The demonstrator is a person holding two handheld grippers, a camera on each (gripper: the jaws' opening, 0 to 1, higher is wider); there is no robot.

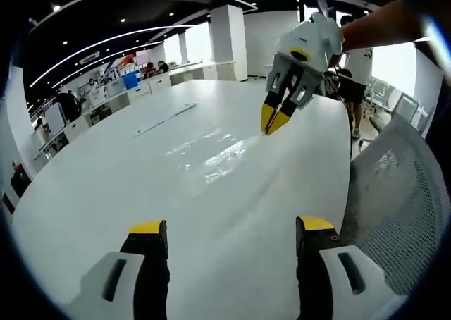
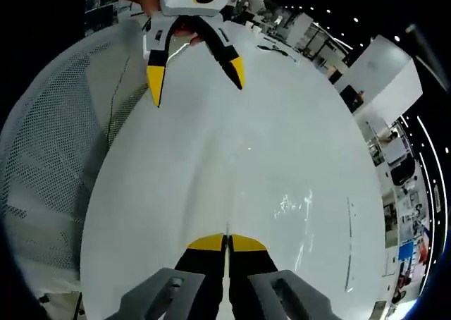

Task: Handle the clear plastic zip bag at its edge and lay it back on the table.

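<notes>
White round office table (image 1: 106,193) carries my clear plastic zip bag (image 1: 211,154), flat at its centre. My right gripper (image 1: 275,119), jaws closed, pinches its far edge; my left gripper (image 2: 194,73) waits, spread wide. Flimsy, slippery film.

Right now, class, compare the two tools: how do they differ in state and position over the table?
The left tool has its jaws spread wide and holds nothing; the right tool has its jaws pressed together, seemingly pinching the clear plastic zip bag at its edge. The left tool hovers near the mesh chair at the table edge; the right tool's tips are down at the bag. Both have yellow tips on black jaws.
</notes>
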